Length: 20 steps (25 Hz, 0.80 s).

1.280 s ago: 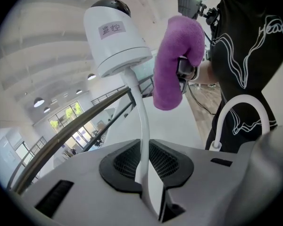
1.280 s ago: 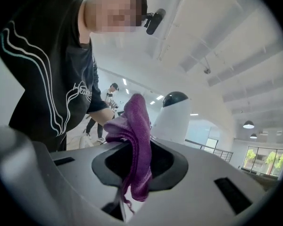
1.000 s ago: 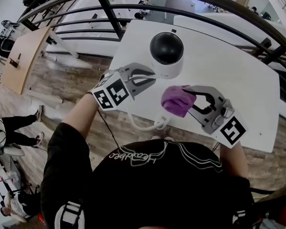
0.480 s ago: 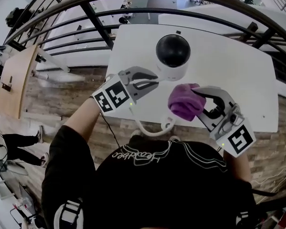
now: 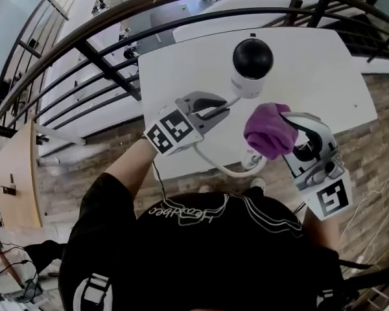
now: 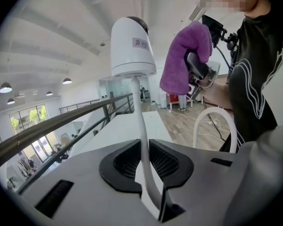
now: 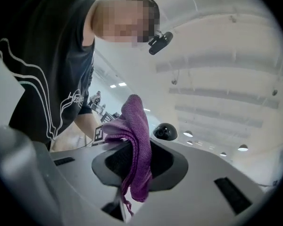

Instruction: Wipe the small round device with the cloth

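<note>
The small label (image 6: 141,42) on the small round white device with a black dome (image 5: 251,63) is too small to read. The device is at upper centre over the white counter (image 5: 181,76), beside a dark metal railing (image 5: 104,63). The left tongs (image 5: 225,106) pinch its white cable (image 5: 220,168). The right tongs (image 5: 288,123) clamp the purple cloth (image 5: 267,131) just below-right, not touching.

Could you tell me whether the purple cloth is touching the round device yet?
No, the left gripper view shows a clear gap between the cloth and the device.
</note>
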Available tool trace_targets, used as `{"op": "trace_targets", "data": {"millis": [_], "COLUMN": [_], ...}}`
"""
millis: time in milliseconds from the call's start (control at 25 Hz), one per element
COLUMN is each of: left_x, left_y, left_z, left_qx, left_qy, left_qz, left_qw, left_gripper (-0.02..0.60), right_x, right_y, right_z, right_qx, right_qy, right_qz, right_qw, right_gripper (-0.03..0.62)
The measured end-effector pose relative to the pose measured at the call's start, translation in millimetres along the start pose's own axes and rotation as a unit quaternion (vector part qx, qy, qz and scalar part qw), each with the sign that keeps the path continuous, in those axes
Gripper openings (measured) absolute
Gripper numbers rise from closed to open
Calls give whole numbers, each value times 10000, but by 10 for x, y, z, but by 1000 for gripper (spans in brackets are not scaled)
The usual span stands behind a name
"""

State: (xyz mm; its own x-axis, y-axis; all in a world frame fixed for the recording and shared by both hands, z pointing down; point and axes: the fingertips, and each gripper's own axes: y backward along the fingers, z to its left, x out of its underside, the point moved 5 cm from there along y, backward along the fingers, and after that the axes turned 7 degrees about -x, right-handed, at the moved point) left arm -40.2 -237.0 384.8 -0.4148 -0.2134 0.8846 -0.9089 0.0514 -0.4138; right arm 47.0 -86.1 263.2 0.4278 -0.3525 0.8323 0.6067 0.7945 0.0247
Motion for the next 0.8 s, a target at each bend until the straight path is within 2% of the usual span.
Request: {"op": "trace_targets", "data": {"millis": [80,200,320,520,800], "left_x": [11,4,13,3,46], "left_y": [11,19,26,33,30], "left_z": [3,0,-12,5,48], "left_qx": [82,183,204,161,38], "left_qy": [173,289,297,296,227], "left_qz": [-85,-216,-251,-211,-161], "left_qw": [9998,9992,9990,9992,9996], "left_gripper": [57,58,57,57,57], "right_x": [-128,-252,-312,-305,-167], "right_y": [-30,-72,-101,-189,-348], "right_z": [27,9,-26,-118,-201], "right_qx": [313,687,863,874,750], "right_qy": [438,1093,1357,1740,1971], "right_qz": [267,695,816,1037,1154], "right_qw": [9982,9892,9836,9754,9707], "right_gripper": [66,67,66,66,67]}}
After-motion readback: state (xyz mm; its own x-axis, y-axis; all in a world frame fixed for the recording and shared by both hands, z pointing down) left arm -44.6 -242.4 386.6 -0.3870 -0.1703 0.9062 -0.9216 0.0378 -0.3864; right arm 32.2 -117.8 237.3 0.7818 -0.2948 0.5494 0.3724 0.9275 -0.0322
